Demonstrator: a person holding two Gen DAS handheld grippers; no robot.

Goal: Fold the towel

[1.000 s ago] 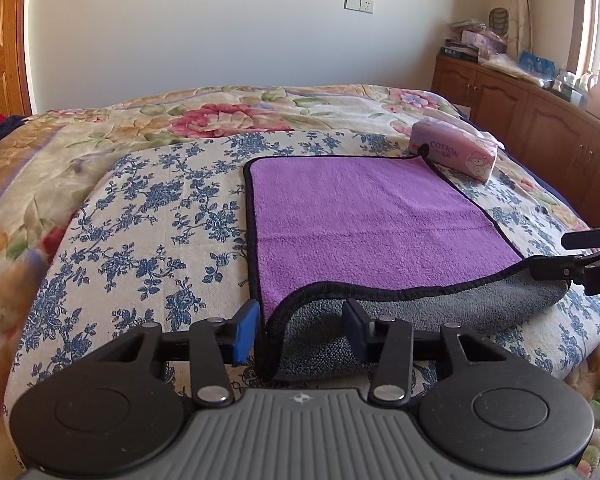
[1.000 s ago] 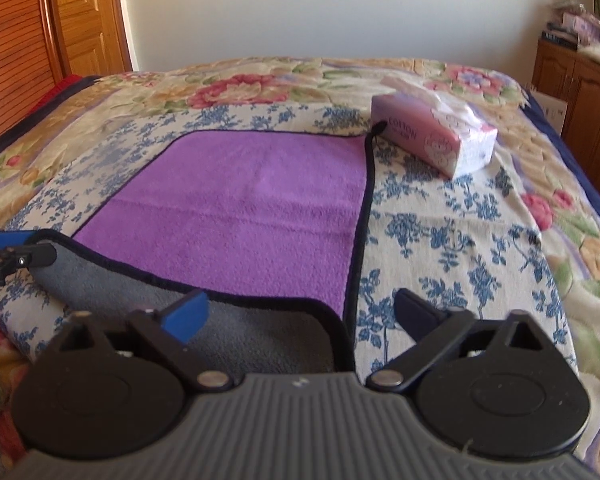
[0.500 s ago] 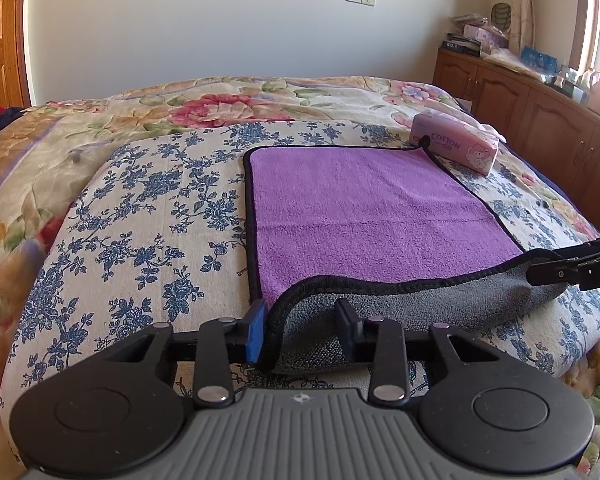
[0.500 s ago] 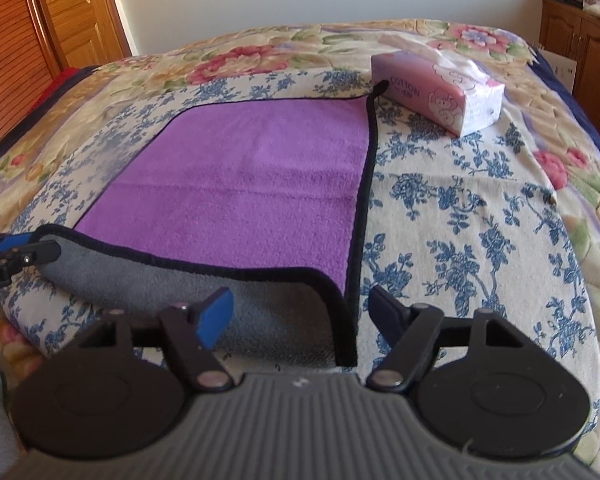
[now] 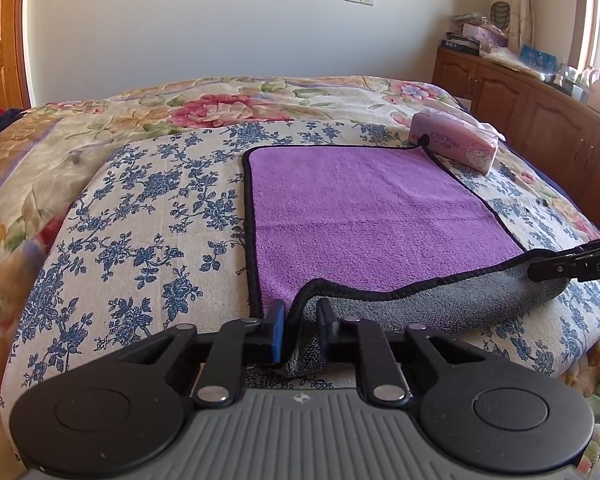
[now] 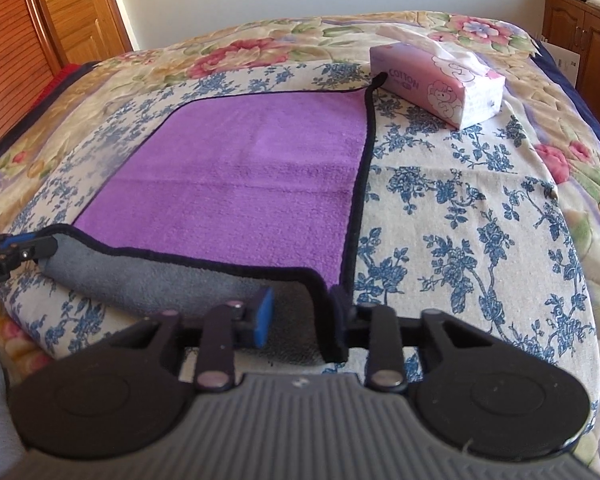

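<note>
Towel (image 5: 372,208) lay purple-side up on the bed (image 5: 148,216), its near edge lifted, grey underside showing. Left gripper (image 5: 299,320) and right gripper (image 6: 300,312) each straddled a near corner, jaws narrowed but apparently not fully clamped; the fold was barely begun

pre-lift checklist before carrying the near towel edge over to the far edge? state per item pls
1. Left gripper at its near corner of the towel: ok, the black hem runs between its fingers.
2. Left jaws fully clamped: cannot tell, a narrow gap still shows.
3. Right gripper at its near corner: ok, the corner sits between its fingers.
4. Right jaws clamped: not ok, a wide gap shows.
5. Near edge raised: ok, the grey underside shows.
6. Far edge free: cannot tell, the towel's loop lies against the tissue pack.
</note>
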